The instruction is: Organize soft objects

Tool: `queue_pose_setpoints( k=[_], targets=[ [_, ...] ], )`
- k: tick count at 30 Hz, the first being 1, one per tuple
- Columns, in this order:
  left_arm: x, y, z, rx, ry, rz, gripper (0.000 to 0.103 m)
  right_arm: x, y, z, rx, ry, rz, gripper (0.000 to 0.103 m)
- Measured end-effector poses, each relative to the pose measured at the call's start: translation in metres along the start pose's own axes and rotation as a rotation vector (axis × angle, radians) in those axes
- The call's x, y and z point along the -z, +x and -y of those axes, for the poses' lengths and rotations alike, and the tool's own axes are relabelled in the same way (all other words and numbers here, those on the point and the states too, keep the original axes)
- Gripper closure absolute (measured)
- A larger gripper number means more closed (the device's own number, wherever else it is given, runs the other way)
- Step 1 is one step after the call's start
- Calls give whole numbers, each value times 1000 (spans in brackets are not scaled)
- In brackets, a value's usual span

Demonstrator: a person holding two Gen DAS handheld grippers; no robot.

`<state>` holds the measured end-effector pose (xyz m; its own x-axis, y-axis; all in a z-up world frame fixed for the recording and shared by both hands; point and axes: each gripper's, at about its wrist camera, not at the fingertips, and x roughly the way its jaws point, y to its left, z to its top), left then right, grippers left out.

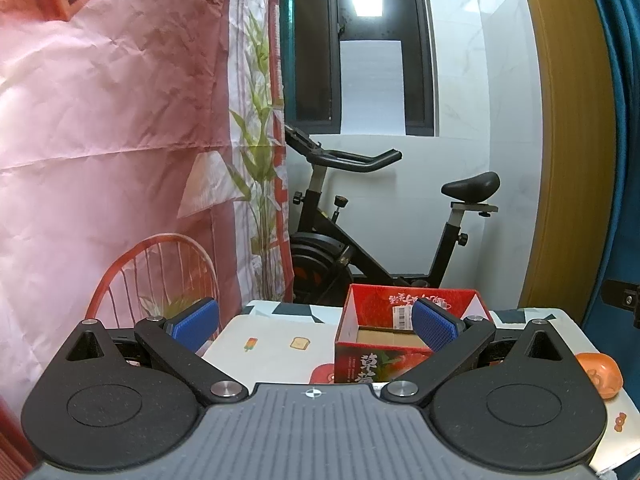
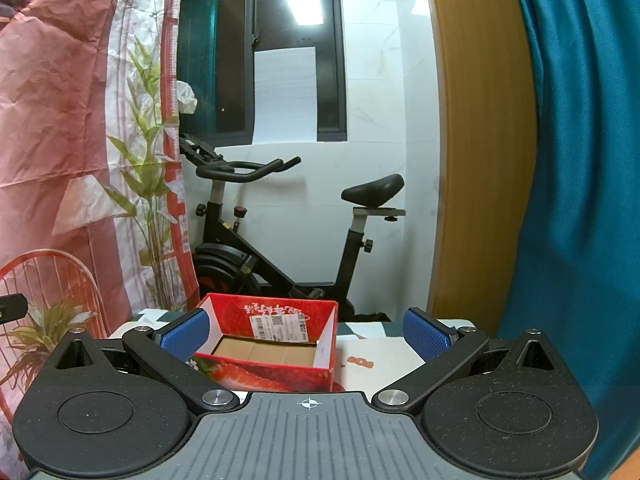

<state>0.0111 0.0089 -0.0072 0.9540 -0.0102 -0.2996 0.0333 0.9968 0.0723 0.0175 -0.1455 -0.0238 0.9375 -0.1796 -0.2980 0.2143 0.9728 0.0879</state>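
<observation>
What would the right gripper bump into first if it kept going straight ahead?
Probably the red strawberry box. It sits open on the table right ahead of the right gripper, slightly left of centre between the open jaws. Depth is hard to judge; higher up, it might pass over toward the exercise bike.

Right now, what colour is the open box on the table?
Red, with a strawberry print; the box shows best in the right wrist view.

A black exercise bike [image 2: 280,236] stands against the white wall [image 2: 376,168] under a dark window [image 2: 296,52] that mirrors a ceiling lamp. A pink printed sheet [image 1: 112,128] hangs left; a teal curtain [image 2: 580,184] and wooden frame [image 2: 480,152] stand right.
</observation>
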Motion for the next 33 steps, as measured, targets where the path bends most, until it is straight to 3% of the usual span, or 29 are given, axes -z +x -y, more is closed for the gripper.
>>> queue_pose_setpoints(
  k=[33],
  targets=[
    [3,8,-6,12,-41,-28,0,4,8,-9,20,-13,-13,0]
  ],
)
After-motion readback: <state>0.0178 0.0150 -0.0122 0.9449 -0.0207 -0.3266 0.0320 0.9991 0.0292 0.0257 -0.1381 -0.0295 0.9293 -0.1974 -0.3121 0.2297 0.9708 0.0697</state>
